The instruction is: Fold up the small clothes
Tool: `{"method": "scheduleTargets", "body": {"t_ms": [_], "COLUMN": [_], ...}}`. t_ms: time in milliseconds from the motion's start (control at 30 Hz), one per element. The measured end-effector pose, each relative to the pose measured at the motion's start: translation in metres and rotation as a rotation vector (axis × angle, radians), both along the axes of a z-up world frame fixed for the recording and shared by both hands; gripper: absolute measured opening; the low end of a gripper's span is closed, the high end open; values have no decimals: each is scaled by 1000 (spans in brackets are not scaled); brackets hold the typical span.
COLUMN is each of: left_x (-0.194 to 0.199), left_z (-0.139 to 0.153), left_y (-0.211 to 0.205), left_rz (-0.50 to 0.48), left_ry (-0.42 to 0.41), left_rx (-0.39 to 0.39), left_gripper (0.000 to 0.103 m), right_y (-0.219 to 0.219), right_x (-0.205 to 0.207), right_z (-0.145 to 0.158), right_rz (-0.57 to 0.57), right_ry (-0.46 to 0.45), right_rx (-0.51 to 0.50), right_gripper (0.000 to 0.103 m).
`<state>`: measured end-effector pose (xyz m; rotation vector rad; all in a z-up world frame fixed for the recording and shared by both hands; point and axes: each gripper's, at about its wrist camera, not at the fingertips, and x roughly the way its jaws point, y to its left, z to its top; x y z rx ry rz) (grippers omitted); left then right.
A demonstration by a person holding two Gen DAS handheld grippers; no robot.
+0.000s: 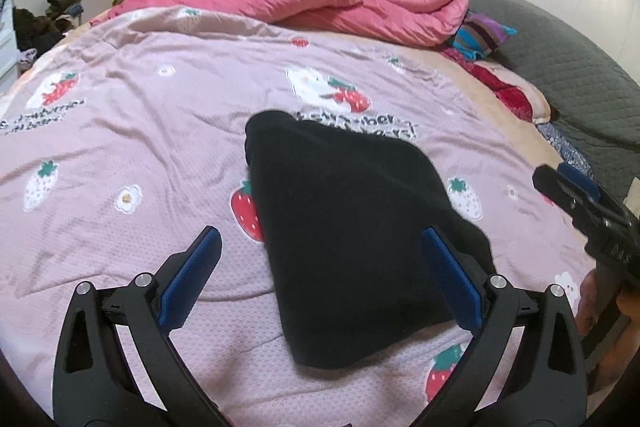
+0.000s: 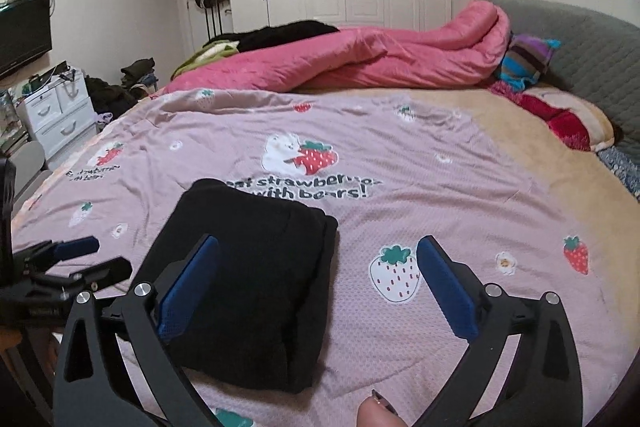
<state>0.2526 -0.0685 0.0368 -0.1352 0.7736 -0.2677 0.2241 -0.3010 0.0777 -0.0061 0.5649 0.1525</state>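
Now both grippers are hanging over a folded black garment [image 1: 344,227] lying on the bed.

Left gripper [image 1: 320,267] is holding its jaws spread wide and released, the dark bundle showing beneath and between them; right gripper [image 2: 318,277] is likewise gaping, gripping nothing, its left finger [image 2: 188,287] over the garment's edge. Everything is resting on a pink strawberry-print bedspread [image 2: 440,219], with a rumpled pink quilt [image 2: 360,63] lying behind.

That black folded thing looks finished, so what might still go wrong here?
1. The folded black garment lies loose on the strawberry bedspread; both grippers, left gripper and right gripper, are open near it, so a finger might snag it.
2. The soft bedspread may let the fold slump.
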Motion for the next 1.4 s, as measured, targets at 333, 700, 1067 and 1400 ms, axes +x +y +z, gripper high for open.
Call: {"method": "scheduleTargets", "body": {"t_ms": [333,700,1067,1400], "left_x": [-28,-72,-118,-141], "left_z": [24,39,27,-5], "left_y": [9,23,36,42], "left_rz": [6,4,4,-1], "left_ry": [-71,-138,-161,-141], "left_rx": [16,18,26,39], "left_gripper": [94,94,94,94], "right_y": [12,13,9,16], "right_x": [-48,-99,-144,-174], "right_z": [18,20,1,-34], "right_rz": [16,1,-39,-51], "right_ry": [-87,-137,-135,-100], "right_rx": [-12,16,60,68], "right_gripper": [99,99,99,99]}}
